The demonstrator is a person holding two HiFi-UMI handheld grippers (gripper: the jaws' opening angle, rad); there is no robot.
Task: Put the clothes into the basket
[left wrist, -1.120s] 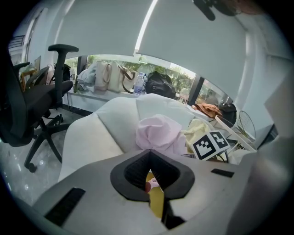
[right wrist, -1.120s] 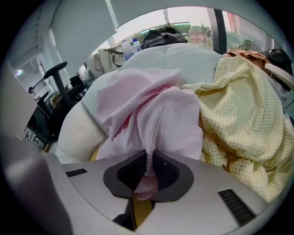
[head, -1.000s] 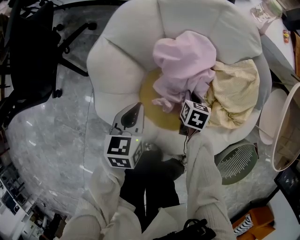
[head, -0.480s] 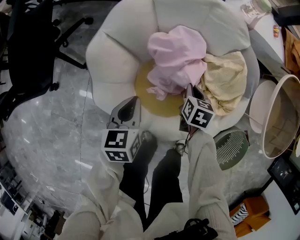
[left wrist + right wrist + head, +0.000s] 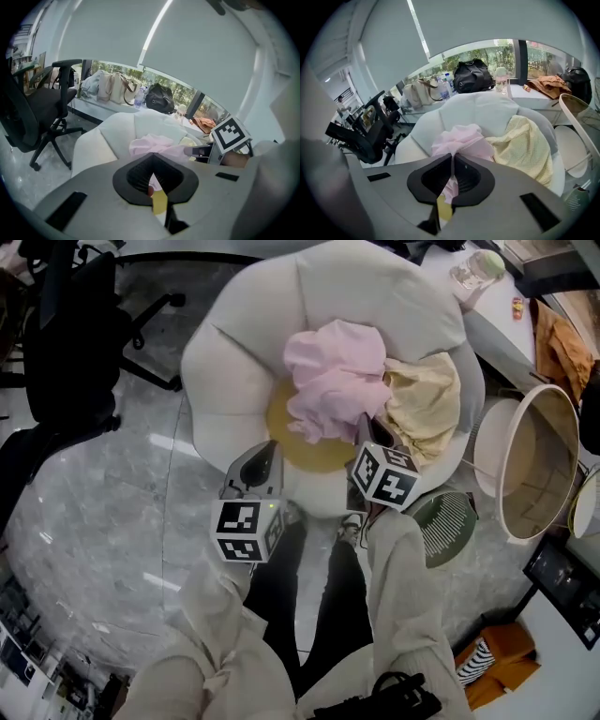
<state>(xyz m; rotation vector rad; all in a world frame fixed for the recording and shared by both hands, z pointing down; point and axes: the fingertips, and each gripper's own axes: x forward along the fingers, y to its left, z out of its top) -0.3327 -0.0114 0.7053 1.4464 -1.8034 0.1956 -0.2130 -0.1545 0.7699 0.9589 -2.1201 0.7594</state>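
White petal-shaped armchair [image 5: 244, 343] bears two garments: one pink garment [image 5: 333, 381], a crumpled heap with no clear long axis, and one yellow garment [image 5: 422, 404] touching its right side. The right gripper [image 5: 367, 434] pinches the pink garment's near edge. The left gripper [image 5: 265, 451] hovers beside it, jaws pressed together on nothing. One basket [image 5: 530, 460] stands right of the chair.

My left tongs [image 5: 265, 448] and right tongs [image 5: 364, 432] are twins. Each has a smooth, rounded, pale grey shell. Each has a black ribbed mouth [image 5: 140, 176] cut like a wide V, with a small yellow tab [image 5: 159, 201] just behind it. The left cube [image 5: 248, 531] and right cube [image 5: 385, 475] are white, printed with black square markers. I wear loose cream knitted sleeves [image 5: 403, 596] and black trousers [image 5: 319, 615].
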